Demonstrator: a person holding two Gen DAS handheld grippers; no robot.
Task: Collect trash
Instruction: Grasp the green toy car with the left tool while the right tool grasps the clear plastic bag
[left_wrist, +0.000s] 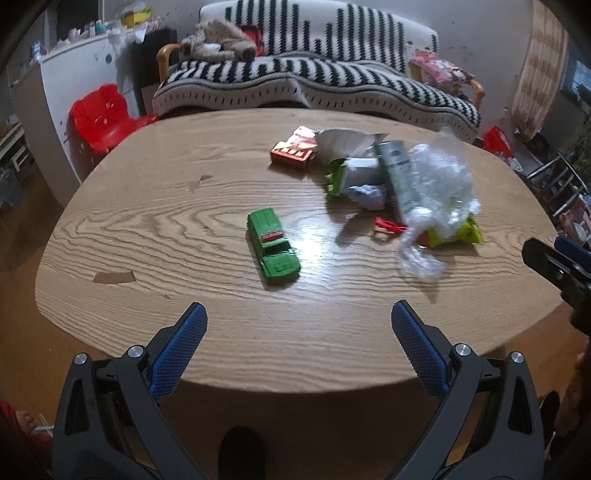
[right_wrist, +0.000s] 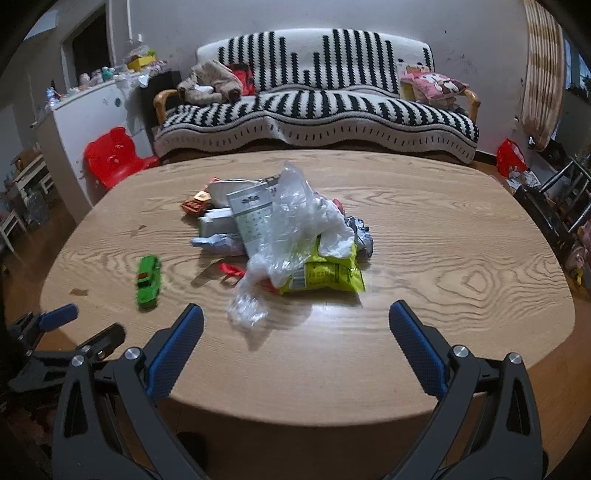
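A heap of trash lies on the wooden table (left_wrist: 184, 229) (right_wrist: 443, 258): a crumpled clear plastic bag (left_wrist: 439, 184) (right_wrist: 291, 229), a lime snack packet (left_wrist: 458, 234) (right_wrist: 325, 275), a grey-green carton (left_wrist: 397, 170) (right_wrist: 251, 218), a small red box (left_wrist: 293, 150) (right_wrist: 194, 205) and a red scrap (left_wrist: 386, 225) (right_wrist: 231, 269). A green toy car (left_wrist: 273, 245) (right_wrist: 147, 282) sits left of the heap. My left gripper (left_wrist: 299, 347) is open over the near table edge, short of the car. My right gripper (right_wrist: 295, 347) is open, empty, in front of the heap.
Behind the table stands a sofa with a black-and-white striped cover (left_wrist: 314, 74) (right_wrist: 317, 107). A red plastic chair (left_wrist: 103, 118) (right_wrist: 114, 155) and a white cabinet (right_wrist: 81, 118) are at the left. A metal chair frame (right_wrist: 561, 199) stands at the right.
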